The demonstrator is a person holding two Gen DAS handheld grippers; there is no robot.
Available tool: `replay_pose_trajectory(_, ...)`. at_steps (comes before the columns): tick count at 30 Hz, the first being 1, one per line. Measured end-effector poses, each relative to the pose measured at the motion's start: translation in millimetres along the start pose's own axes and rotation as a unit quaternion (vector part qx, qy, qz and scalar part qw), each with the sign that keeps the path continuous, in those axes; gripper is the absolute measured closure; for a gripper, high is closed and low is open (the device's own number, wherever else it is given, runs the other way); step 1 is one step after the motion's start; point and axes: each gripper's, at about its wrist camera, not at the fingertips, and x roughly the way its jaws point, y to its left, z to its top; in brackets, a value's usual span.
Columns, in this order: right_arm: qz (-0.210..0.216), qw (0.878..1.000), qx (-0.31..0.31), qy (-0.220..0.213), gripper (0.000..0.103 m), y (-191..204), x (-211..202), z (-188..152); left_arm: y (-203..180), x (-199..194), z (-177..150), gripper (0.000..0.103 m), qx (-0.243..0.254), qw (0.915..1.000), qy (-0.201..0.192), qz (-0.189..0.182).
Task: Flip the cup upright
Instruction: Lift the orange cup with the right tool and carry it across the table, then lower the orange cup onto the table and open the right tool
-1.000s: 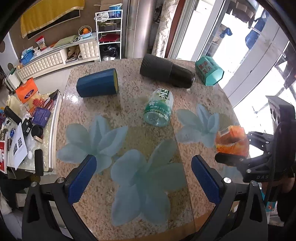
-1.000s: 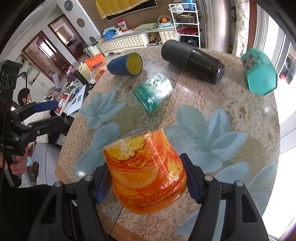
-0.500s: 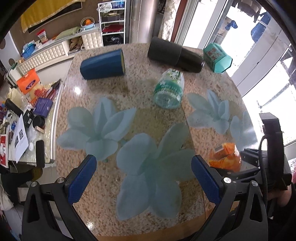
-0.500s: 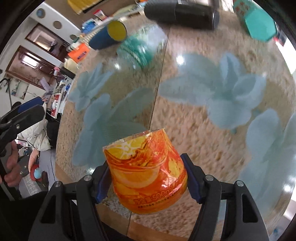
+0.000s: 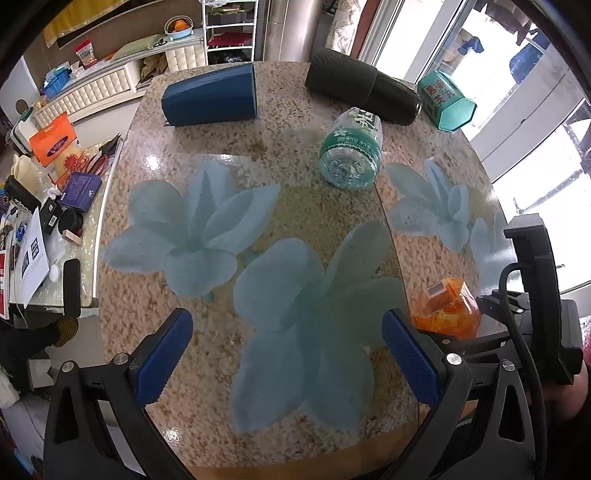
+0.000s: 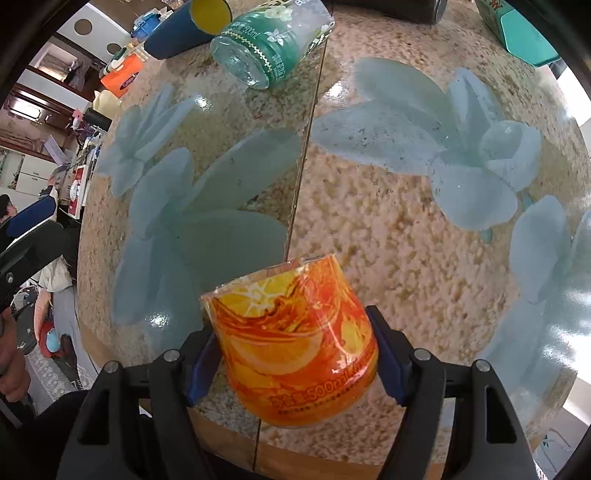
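Right gripper [image 6: 295,363]: 2 blue-padded fingers [image 6: 201,365] clamped on either side of the orange cup [image 6: 291,339], a cut-off bottle section w/ orange-slice print and "500mL" lettering. Cup is tilted; cut rim faces away from the camera toward the table [image 6: 369,229], closed rounded end faces the camera. Cup sits low over the table's near edge; contact w/ the surface cannot be told. In the left wrist view the same cup [image 5: 447,310] appears at far right, near the table [image 5: 288,122] edge, w/ the black frame of the right gripper [image 5: 461,332] around it.

Left gripper [image 5: 288,354]: fingers [image 5: 162,354] spread wide, nothing between them, held above the near part of the table over a pale blue flower decal [image 5: 306,321].

Background, far side of table: blue cup [image 5: 212,96] on its side, yellow interior visible in the right wrist view [image 6: 184,26]; clear bottle [image 5: 351,147] w/ green label on its side, base toward the left camera; black cylinder [image 5: 362,94] on its side, just behind the bottle; teal box [image 5: 445,99] beside the cylinder's end. Bottle [image 6: 269,40] and teal box [image 6: 517,33] also show at the top of the right wrist view. A seam [image 6: 306,147] runs across the tabletop.
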Motion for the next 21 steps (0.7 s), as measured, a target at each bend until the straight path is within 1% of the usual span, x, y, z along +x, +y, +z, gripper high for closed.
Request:
replay_pose_trajectory(2, -0.005, 1.000, 0.004, 0.006, 0.017, 9, 8, 2, 0, 0, 0, 0.000, 0.000, 1.0000, 0.000, -0.001)
replay_pose_trajectory(4, -0.003, 1.000, 0.004, 0.007, 0.013, 10, 11, 3, 0, 0, 0, 0.000, 0.000, 1.0000, -0.001, -0.001)
replay_pose_trajectory(7, 0.001, 1.000, 0.005, 0.005, 0.012, 10, 9, 4, -1, 0, -1, 0.000, 0.002, 1.0000, -0.001, -0.001)
replay_pose_trajectory(9, 0.003, 1.000, 0.005, 0.001, 0.010, 10, 8, 4, -1, 0, 0, 0.000, 0.004, 1.0000, 0.000, -0.001)
replay_pose_trajectory(11, 0.004, 1.000, 0.005, -0.004, 0.005, 8, 4, 2, -2, -1, 0, 0.000, 0.005, 1.0000, 0.001, -0.002)
replay_pose_trajectory(13, 0.007, 1.000, 0.003, -0.010, 0.003, 8, -1, 0, -4, -3, 0, 0.000, 0.007, 1.0000, 0.002, -0.002)
replay_pose_trajectory(16, 0.018, 1.000, 0.004, -0.025, 0.000, 6, -11, -3, -8, -7, 1, 0.000, 0.012, 0.9999, 0.004, -0.004)
replay_pose_trajectory(21, 0.030, 0.998, 0.009, -0.056, 0.000, -6, -38, -15, -20, -17, 4, 0.000, 0.021, 0.9997, 0.005, -0.010)
